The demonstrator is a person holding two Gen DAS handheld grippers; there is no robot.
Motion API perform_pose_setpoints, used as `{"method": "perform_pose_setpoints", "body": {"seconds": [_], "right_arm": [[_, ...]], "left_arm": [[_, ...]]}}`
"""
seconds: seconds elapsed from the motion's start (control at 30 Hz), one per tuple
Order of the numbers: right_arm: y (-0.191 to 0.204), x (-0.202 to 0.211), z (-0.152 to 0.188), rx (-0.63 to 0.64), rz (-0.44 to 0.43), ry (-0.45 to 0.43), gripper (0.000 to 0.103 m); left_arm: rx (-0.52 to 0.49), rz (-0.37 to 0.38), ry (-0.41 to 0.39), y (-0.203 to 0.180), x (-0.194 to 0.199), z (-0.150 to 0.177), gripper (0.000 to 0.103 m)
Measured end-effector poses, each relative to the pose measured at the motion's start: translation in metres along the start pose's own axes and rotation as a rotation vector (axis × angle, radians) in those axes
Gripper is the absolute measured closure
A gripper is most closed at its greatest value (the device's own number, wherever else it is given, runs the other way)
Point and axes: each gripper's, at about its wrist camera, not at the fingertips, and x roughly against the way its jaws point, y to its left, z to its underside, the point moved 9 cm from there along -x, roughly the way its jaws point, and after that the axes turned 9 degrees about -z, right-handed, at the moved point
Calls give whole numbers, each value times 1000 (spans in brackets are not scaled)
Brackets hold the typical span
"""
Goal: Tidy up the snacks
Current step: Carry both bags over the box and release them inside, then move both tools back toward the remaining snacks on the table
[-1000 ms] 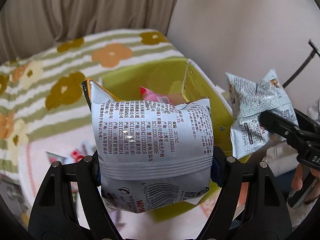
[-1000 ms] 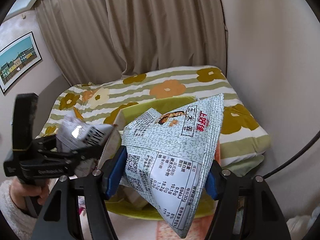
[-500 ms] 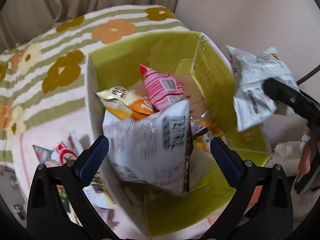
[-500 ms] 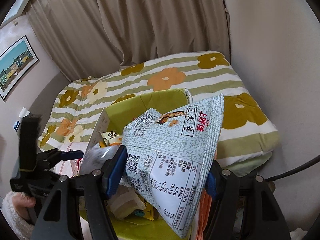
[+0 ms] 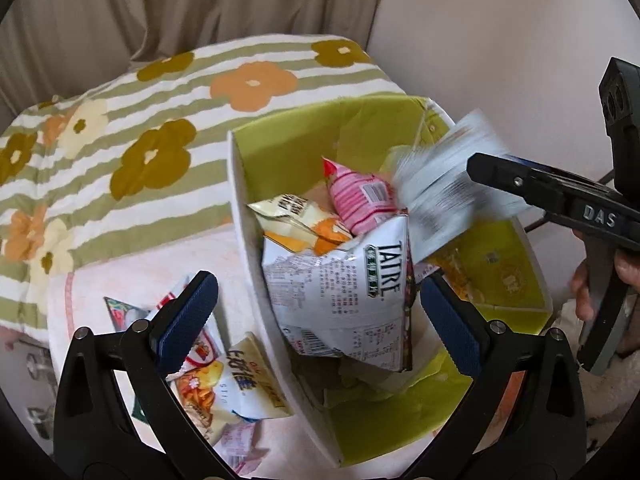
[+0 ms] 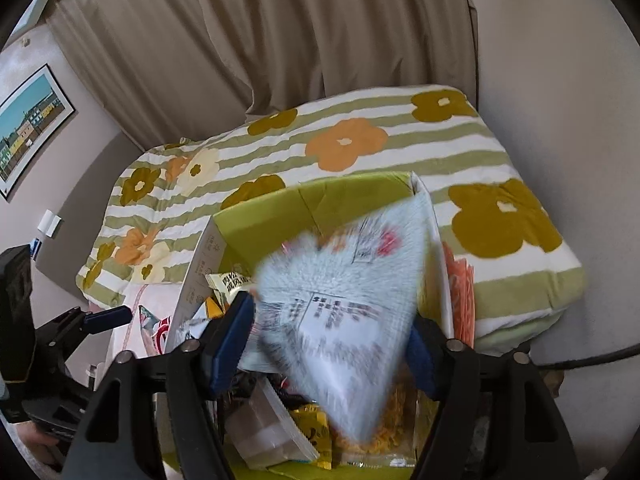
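Note:
A green box (image 5: 280, 152) stands on the bed and holds several snack bags, among them a pink bag (image 5: 360, 200) and a white TAIRE bag (image 5: 344, 284). My left gripper (image 5: 316, 308) is open above the box's near side, the white bag lying loose between its fingers. My right gripper (image 6: 332, 340) has its jaws around a pale blue snack bag (image 6: 344, 300), blurred, over the box (image 6: 280, 208); the same bag (image 5: 444, 184) shows in the left wrist view.
Loose snack bags (image 5: 224, 376) lie on a pale towel left of the box. The flowered striped bedcover (image 5: 120, 152) spreads behind. A wall (image 5: 500, 40) and curtain (image 6: 280, 40) close off the back and right.
My left gripper opened and dropped the white bag into the box. My right gripper moved down over the box with the pale blue bag, now blurred.

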Motion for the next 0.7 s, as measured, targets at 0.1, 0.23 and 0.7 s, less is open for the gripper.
{"method": "perform_pose_setpoints", "body": {"seconds": [0.1, 0.23, 0.7], "right_arm": [[4, 6, 2, 33, 21, -24, 5], [4, 14, 14, 53, 36, -25, 5], [46, 63, 28, 150, -8, -65, 5]], "left_arm": [[10, -5, -11, 6, 4, 3, 2], [23, -5, -13, 10, 9, 12, 2], [75, -51, -110, 17, 70, 34, 2]]}}
